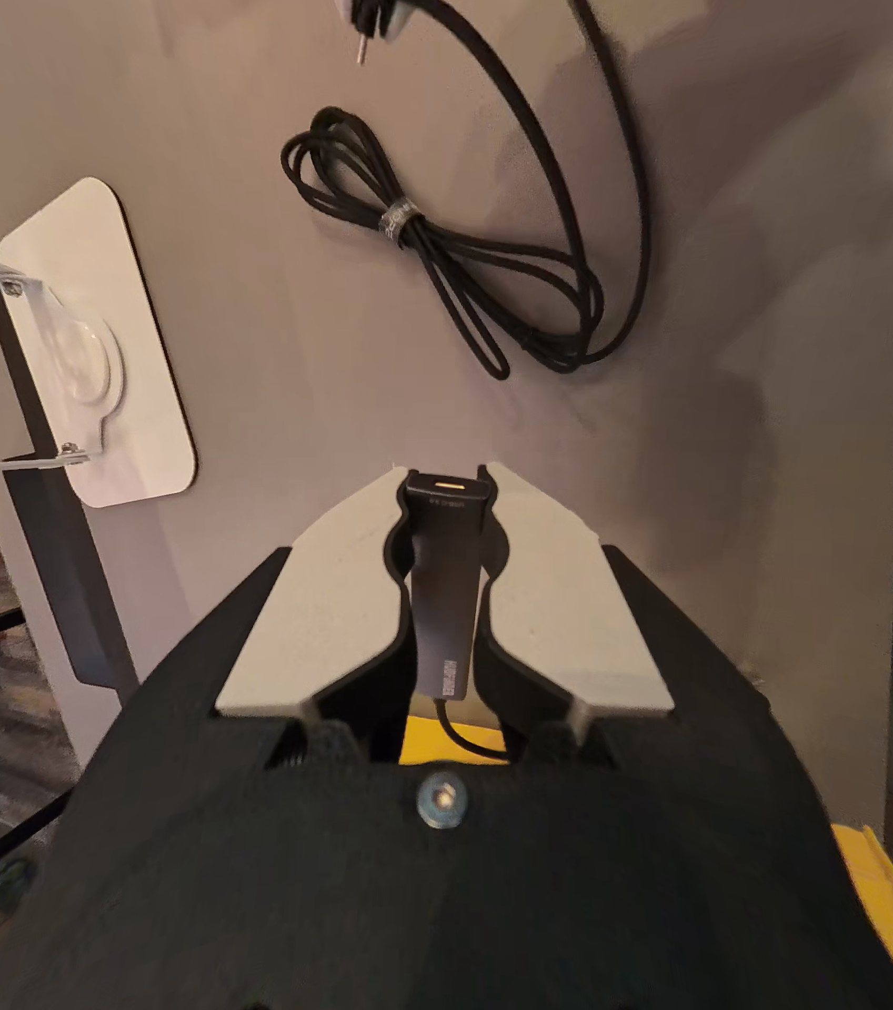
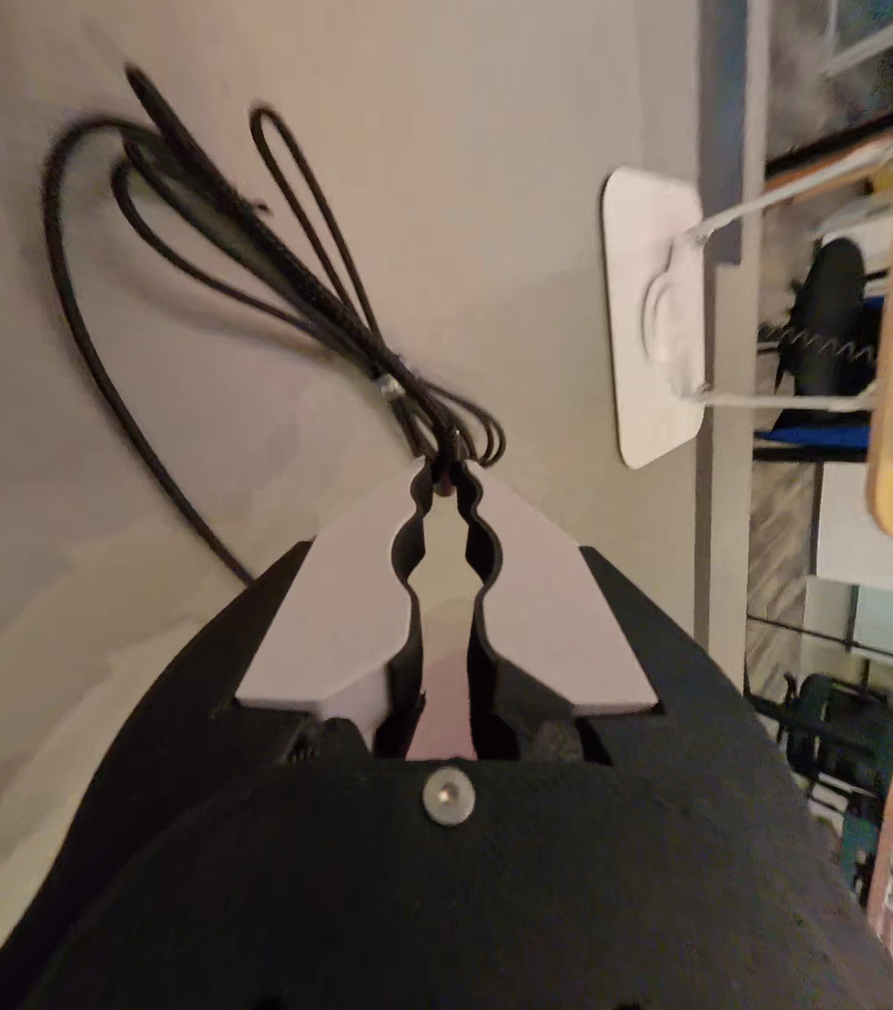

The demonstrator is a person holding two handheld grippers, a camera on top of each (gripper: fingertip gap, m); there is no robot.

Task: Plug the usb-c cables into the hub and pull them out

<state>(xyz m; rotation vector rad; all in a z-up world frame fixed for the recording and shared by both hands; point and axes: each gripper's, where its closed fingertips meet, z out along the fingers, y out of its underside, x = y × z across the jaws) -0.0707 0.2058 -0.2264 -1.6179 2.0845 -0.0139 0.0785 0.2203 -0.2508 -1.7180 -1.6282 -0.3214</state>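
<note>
My left gripper (image 1: 445,475) is shut on a dark slim usb hub (image 1: 441,590), whose gold-lined port at the far end faces forward, above the grey table. A black braided usb-c cable (image 1: 433,246), coiled and tied with a band, lies ahead on the table. My right gripper (image 2: 447,481) is shut on that cable's plug end at its fingertips. It shows at the top edge of the left wrist view (image 1: 373,16), with the metal plug (image 1: 361,52) pointing toward the hub, well apart from it. The coil (image 2: 324,306) lies ahead of it.
A white plate (image 1: 105,339) with a clear bracket sits at the table's left edge; it also shows in the right wrist view (image 2: 652,317). A yellow sheet (image 1: 881,896) lies under the left gripper. Shelves and clutter stand beyond the table's edge (image 2: 837,328). Across from one pair of fingers to the other is roughly 15 cm. From the right gripper's tips to the white plate (image 1: 105,339) is close to 30 cm. It turns up in the right wrist view (image 2: 653,341) as well.
</note>
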